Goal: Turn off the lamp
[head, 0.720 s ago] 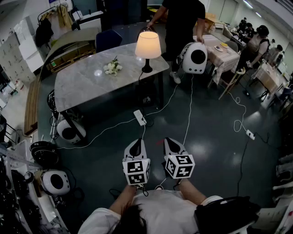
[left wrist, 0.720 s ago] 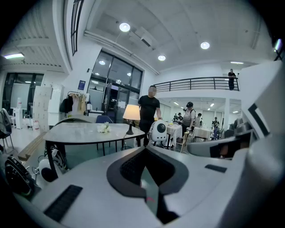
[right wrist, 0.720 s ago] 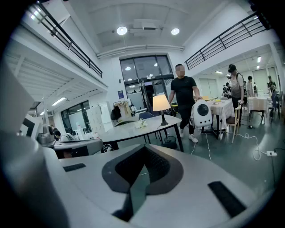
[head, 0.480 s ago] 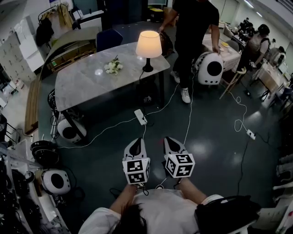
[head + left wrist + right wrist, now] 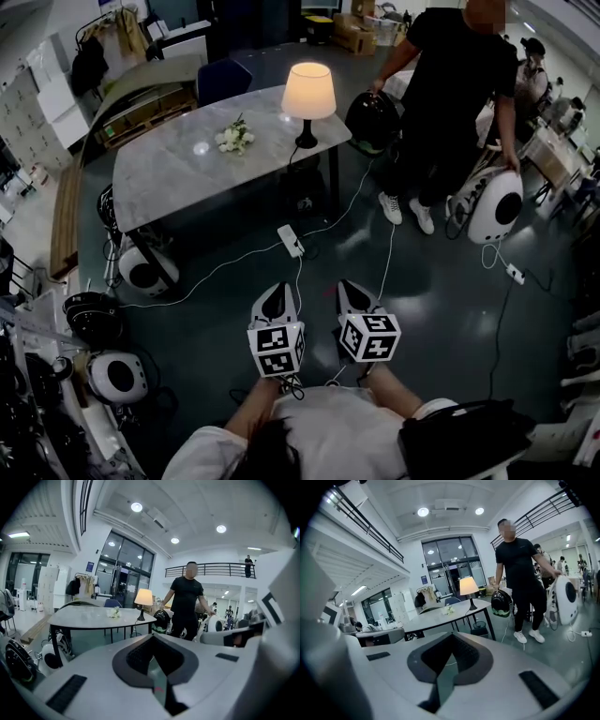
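The lamp (image 5: 308, 94) is lit, with a cream shade and a dark base, and stands at the near right corner of the marble table (image 5: 169, 178). It also shows far off in the left gripper view as the lamp (image 5: 143, 599) and in the right gripper view as the lamp (image 5: 469, 588). Its cable runs down to a white power strip (image 5: 291, 240) on the floor. My left gripper (image 5: 275, 298) and right gripper (image 5: 352, 292) are held side by side well short of the table. Both are shut and hold nothing, with jaws meeting in the left gripper (image 5: 152, 644) and the right gripper (image 5: 451, 656).
A person in black (image 5: 450, 103) stands right of the table with a dark round pod (image 5: 373, 120) and a white pod (image 5: 497, 208). White flowers (image 5: 231, 139) lie on the table. Cables cross the floor; more white pods (image 5: 141, 267) sit at the left.
The person in black has walked from behind the table round to its right, carrying the white pod with them. My grippers have stayed in place.
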The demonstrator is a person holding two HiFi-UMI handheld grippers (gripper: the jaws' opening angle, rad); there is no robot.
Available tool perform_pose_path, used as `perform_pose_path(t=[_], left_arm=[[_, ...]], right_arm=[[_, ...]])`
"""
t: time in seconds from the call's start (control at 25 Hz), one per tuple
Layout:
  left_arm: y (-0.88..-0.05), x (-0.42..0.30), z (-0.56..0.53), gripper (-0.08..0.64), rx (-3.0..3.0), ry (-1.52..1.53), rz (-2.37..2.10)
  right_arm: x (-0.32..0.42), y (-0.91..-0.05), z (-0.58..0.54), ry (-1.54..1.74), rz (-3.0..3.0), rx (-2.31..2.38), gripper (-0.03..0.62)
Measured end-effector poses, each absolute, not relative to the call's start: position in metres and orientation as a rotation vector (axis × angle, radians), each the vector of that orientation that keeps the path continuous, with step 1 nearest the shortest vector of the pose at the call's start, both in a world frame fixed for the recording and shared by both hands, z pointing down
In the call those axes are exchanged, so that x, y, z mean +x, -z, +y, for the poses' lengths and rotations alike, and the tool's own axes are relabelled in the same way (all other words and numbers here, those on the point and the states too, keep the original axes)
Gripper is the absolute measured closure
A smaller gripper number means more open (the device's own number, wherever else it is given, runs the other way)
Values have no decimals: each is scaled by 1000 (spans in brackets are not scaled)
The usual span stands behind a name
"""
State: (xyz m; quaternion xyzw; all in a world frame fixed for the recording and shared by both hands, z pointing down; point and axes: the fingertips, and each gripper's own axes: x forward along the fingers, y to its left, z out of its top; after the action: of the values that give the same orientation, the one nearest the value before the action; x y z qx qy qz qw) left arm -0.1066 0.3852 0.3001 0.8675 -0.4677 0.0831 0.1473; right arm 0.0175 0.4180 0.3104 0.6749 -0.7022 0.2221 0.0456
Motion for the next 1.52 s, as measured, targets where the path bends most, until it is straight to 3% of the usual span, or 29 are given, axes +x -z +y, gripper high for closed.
perform_pose_path(t=[0.84, 1.52], left_arm=[[-318, -127, 333, 563, 2536, -282, -1252], [-331, -94, 263, 563, 2448, -307, -1375]], right_arm=[[-2, -332, 380, -745, -2046, 2105, 594], [43, -345, 295, -757, -2103, 2016, 593]])
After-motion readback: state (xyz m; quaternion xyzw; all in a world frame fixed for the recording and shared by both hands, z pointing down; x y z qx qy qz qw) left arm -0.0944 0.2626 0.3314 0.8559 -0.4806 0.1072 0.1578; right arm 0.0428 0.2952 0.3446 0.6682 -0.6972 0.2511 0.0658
